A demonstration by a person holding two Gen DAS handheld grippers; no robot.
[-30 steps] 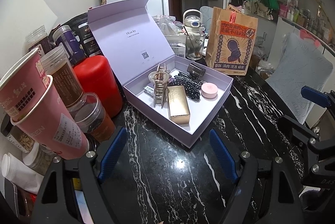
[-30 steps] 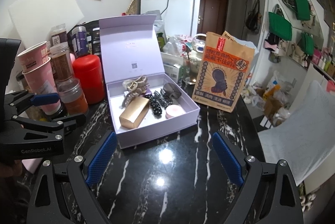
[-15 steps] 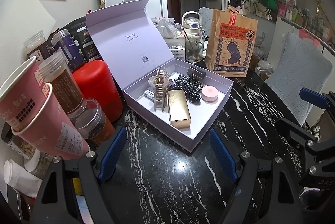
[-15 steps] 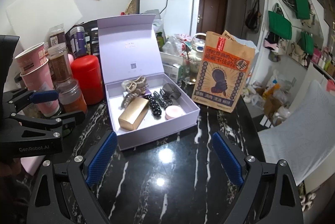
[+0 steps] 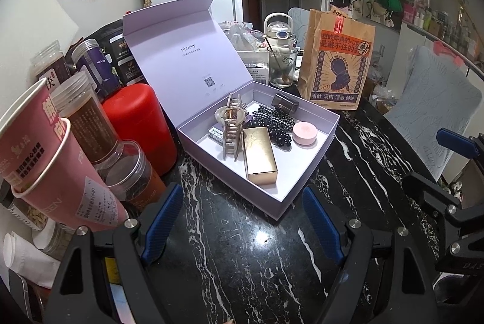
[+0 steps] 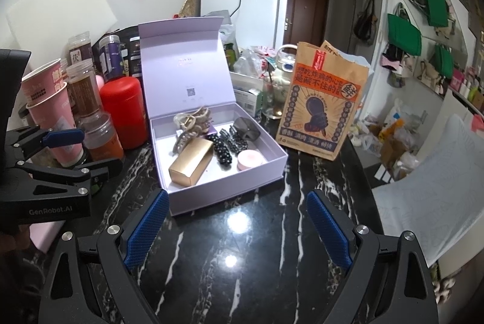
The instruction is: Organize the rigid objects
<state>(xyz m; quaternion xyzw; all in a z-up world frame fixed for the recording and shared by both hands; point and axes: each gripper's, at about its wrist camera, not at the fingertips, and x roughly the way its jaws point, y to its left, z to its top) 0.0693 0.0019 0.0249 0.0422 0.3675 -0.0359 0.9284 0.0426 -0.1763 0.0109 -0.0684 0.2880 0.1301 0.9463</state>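
Light: indoor, moderately bright, from overhead.
Glare: round white reflections on the glossy black worktop [image 6: 239,221], two in the right wrist view, one fainter in the left wrist view [image 5: 261,236].
Shadows: soft, short; inside of the lilac box [image 5: 305,184] evenly lit.
Dim zones: doorway at the back and the lower corners.
Distortion: strong fisheye bending at the edges, black vignette in the corners.
Sharpness: centre crisp, no motion blur; far shelves soft.

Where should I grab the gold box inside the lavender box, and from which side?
Probably across the gold box's two long sides near its middle, coming from above. It lies flat in the lavender box, whose walls block a level approach; the beige hair claw crowds its far end.
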